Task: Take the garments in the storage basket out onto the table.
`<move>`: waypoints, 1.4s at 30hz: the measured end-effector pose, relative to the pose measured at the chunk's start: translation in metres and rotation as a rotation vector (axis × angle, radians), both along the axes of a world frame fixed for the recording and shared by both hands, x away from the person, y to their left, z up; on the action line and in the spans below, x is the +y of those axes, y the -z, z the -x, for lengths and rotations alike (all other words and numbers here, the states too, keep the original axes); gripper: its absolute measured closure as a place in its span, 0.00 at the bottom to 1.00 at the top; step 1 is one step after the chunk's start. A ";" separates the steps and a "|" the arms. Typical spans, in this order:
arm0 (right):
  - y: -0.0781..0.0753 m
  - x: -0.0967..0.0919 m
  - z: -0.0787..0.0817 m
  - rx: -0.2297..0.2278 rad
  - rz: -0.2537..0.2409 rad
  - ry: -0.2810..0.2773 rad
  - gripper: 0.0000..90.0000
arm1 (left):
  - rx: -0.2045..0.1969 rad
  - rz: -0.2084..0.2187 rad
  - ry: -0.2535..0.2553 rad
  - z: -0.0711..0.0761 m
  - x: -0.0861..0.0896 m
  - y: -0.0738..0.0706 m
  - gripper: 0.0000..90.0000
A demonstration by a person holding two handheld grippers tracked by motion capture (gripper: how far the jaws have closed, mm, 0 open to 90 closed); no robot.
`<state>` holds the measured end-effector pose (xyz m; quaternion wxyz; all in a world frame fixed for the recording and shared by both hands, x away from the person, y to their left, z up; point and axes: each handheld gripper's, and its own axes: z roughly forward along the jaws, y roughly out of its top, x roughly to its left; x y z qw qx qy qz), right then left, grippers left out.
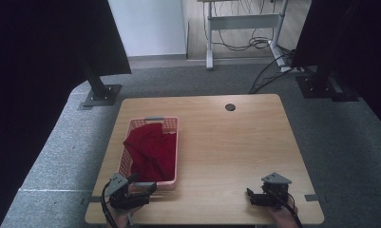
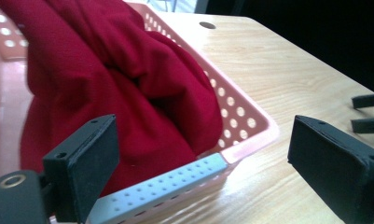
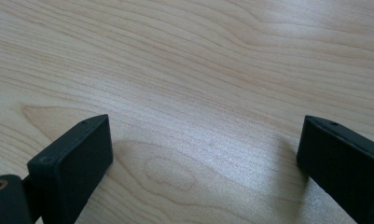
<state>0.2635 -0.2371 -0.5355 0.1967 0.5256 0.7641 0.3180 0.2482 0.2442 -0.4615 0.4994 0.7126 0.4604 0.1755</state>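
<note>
A pink perforated basket (image 1: 176,147) stands on the left half of the wooden table (image 1: 235,152), and a crumpled red cloth (image 1: 150,149) lies inside it. My left gripper (image 1: 143,183) sits at the basket's near end with its jaws wide apart. In the left gripper view the grey handle (image 2: 161,189) on the basket (image 2: 243,119) near rim lies between the jaws of the left gripper (image 2: 201,140) without touching them, and the red cloth (image 2: 105,70) is heaped behind it. My right gripper (image 1: 251,196) rests near the table's front right. It is open over bare wood (image 3: 203,140).
A round cable hole (image 1: 230,107) sits near the table's far edge. Black stand bases (image 1: 101,95) flank the table on grey carpet. A desk frame with loose cables (image 1: 254,42) stands behind. The other gripper's fingertips (image 2: 367,112) show at right in the left gripper view.
</note>
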 end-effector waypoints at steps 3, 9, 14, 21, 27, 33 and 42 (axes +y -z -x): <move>0.000 0.000 0.000 0.000 0.000 0.000 0.04 | 0.000 0.000 0.001 0.000 -0.001 -0.001 0.09; 0.000 0.000 0.000 0.000 0.000 0.000 0.04 | -0.013 -0.001 -0.015 0.002 0.002 -0.004 0.09; 0.000 0.000 0.000 0.000 0.000 0.000 0.04 | -0.022 -0.003 -0.015 0.003 0.003 -0.007 0.09; 0.000 0.000 0.000 0.000 0.000 0.000 0.04 | -0.016 -0.003 -0.019 0.003 0.002 -0.006 0.09; 0.000 0.000 0.000 0.000 0.000 0.000 0.04 | -0.017 -0.002 -0.023 0.003 0.003 -0.007 0.09; 0.000 0.000 0.000 0.000 0.000 0.000 0.04 | -0.014 0.004 -0.023 0.003 0.004 -0.008 0.09; 0.000 0.000 0.000 0.000 0.000 0.000 0.04 | -0.030 0.011 -0.037 0.005 0.007 -0.012 0.09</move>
